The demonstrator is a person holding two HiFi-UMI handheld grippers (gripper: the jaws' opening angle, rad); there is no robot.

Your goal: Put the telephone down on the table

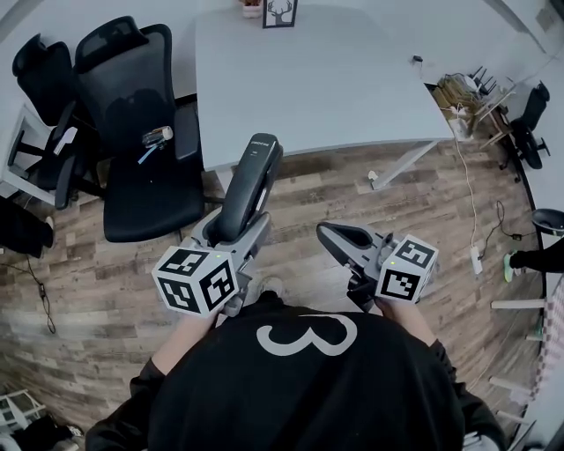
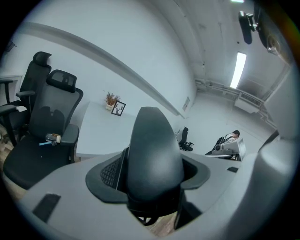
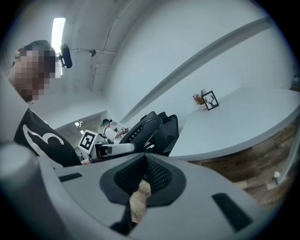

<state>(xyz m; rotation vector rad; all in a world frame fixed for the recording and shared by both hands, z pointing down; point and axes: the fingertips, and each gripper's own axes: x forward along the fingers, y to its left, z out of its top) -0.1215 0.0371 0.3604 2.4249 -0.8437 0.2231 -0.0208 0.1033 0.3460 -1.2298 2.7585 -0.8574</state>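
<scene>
The telephone (image 1: 252,181) is a black handset, and it stands up and forward out of my left gripper (image 1: 236,231), which is shut on its lower half. It hangs over the wood floor, short of the near edge of the white table (image 1: 326,88). In the left gripper view the handset (image 2: 154,154) fills the space between the jaws. To its right, my right gripper (image 1: 338,238) holds nothing, and its jaws are closed together. In the right gripper view its pads (image 3: 157,176) meet, and the handset (image 3: 143,127) shows at the left.
Two black office chairs (image 1: 132,114) stand left of the table, one with a small object (image 1: 157,136) on its seat. A framed deer picture (image 1: 279,12) and a small plant sit at the table's far edge. Cables and clutter (image 1: 471,97) lie at the right.
</scene>
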